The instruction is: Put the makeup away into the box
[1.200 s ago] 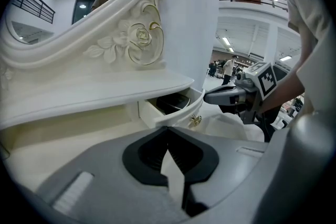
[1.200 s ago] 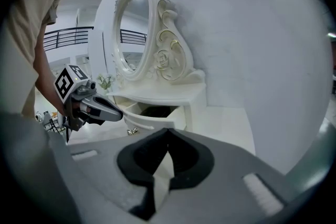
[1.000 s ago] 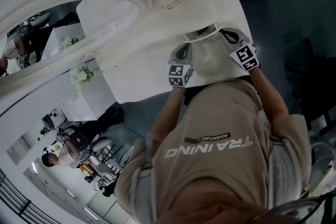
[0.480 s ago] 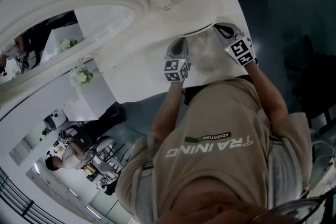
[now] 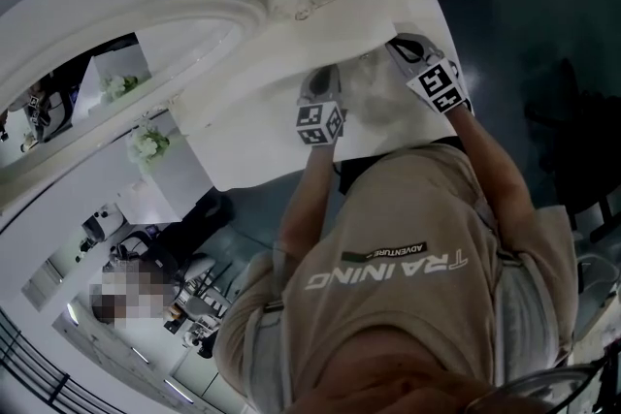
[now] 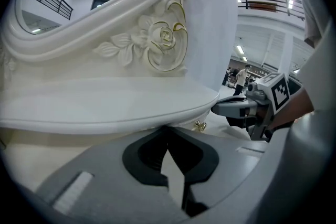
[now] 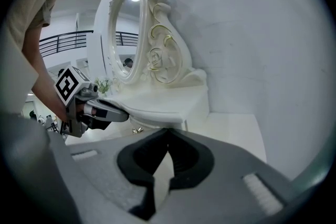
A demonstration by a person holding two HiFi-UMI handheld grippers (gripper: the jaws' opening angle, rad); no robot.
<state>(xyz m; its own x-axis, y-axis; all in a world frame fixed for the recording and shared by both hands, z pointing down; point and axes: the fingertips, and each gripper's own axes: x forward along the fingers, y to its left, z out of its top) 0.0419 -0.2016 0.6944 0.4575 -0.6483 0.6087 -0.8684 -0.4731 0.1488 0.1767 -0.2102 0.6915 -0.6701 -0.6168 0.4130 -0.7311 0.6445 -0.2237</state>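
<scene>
No makeup and no box show in any view. A white dressing table point(image 5: 262, 126) carries a raised curved shelf point(image 6: 105, 102) and an oval mirror point(image 5: 87, 82) in a carved frame. My left gripper point(image 5: 323, 78) is shut and empty, with its tips just below the shelf's rim. My right gripper point(image 5: 396, 44) is also shut and empty, close to the shelf's right end. Each gripper shows in the other's view: the right gripper point(image 6: 216, 108) and the left gripper point(image 7: 124, 117). A small gold knob point(image 6: 199, 125) sits under the shelf between them.
White flowers point(image 5: 146, 143) stand at the table's left. A white wall point(image 7: 252, 34) closes off the right side past the tabletop point(image 7: 236, 128). The person's torso in a beige shirt point(image 5: 408, 276) fills the near side. A hall with railings and people lies behind.
Both grippers have moved a little up the picture, closer to the raised shelf and mirror base. Their jaws stay shut.
</scene>
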